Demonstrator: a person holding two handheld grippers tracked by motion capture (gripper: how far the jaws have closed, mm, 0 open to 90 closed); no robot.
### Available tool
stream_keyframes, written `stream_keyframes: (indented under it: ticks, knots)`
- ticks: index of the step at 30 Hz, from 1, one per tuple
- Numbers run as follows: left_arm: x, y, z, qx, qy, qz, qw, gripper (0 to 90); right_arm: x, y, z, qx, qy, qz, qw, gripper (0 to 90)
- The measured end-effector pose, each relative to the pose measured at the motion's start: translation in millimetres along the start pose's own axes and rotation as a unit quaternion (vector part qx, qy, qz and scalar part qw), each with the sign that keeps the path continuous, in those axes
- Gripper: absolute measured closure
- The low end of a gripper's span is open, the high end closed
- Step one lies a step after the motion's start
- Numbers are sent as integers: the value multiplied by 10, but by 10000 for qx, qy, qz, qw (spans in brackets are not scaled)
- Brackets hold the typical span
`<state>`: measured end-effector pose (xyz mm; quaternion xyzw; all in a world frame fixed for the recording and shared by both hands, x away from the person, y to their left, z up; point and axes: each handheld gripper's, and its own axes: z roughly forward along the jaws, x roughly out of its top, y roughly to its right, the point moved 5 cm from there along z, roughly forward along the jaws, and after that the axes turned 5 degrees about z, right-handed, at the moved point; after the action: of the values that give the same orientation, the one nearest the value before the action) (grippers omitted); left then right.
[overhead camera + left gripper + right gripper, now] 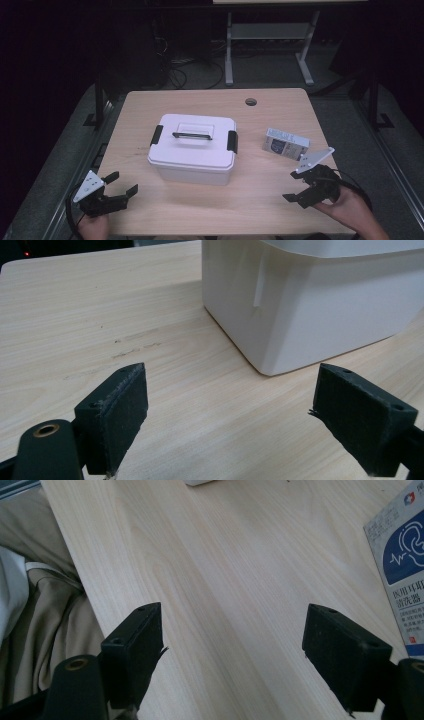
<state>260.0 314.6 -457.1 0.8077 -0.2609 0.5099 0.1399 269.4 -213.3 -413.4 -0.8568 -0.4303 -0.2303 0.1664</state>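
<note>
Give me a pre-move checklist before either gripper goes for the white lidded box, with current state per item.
1. Left gripper open, nothing held: ok.
2. Right gripper open, nothing held: ok.
3. Lid on the white box, handle lying flat: ok.
4. Black side latches fastened: cannot tell.
5. Table bare between each gripper and the box: ok.
6. Small printed carton standing apart from the box, close to the right gripper: ok, but mind it.

Table evenly lit from overhead, surroundings nearly black; close views perhaps slightly soft.
</note>
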Motion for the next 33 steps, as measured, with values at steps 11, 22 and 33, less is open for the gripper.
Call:
stream_keyframes:
  ticks: [11,22,33]
  knots:
    - [-2,-5,-12,10,13,-12,10000,135,199,-13,-105,-9,-193,-234,9995,243]
    - [-6,-15,-30,18,57,-51,10000,135,421,-14,-227,33,-309,-345,9989,252]
    - [-5,-20,-47,21,122,-87,9999,135,684,-69,-241,15,-450,-537,9975,230]
